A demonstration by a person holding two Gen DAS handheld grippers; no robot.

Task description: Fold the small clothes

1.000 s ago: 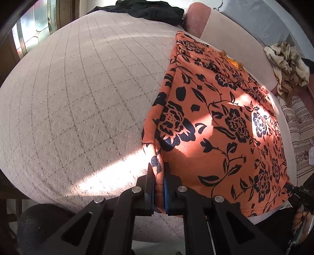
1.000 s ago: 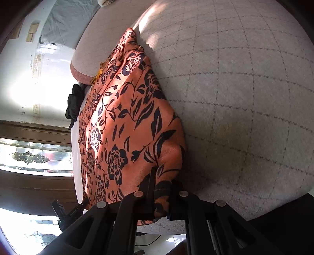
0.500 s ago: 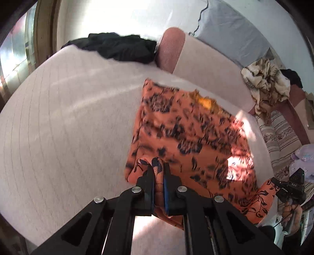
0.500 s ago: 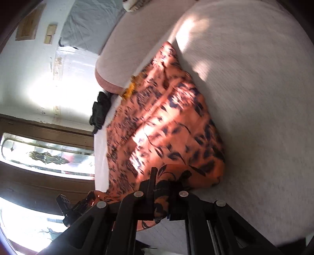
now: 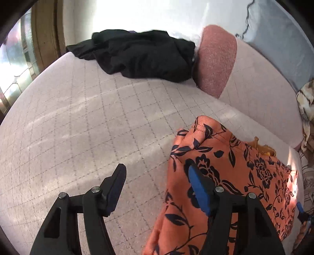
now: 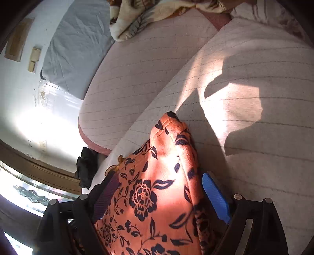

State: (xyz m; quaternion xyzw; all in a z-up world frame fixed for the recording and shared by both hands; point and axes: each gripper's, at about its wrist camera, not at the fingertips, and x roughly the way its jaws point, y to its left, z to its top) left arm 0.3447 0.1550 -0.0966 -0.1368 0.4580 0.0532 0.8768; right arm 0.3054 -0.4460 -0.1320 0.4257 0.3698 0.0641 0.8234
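Quilted pale pink upholstery (image 5: 82, 125) with a stitched diamond grid spreads wide and bare ahead of the left gripper (image 5: 157, 180), whose jaws stand apart: one finger over the bare cushion, the blue-padded one over the orange garment (image 5: 225, 166). That garment, orange with dark floral print, lies folded on the seat near the backrest (image 5: 255, 82), its doubled corner bunched and its stitched hem showing. The right gripper (image 6: 159, 186) is spread too, the cloth lying between its fingers without being pinched. Sun patches fall to its right. Farther off, a crumpled black garment (image 5: 141, 53) sits beside a fuzzy rose armrest (image 5: 215, 58); a patterned blanket (image 6: 141, 17) drapes the backrest.
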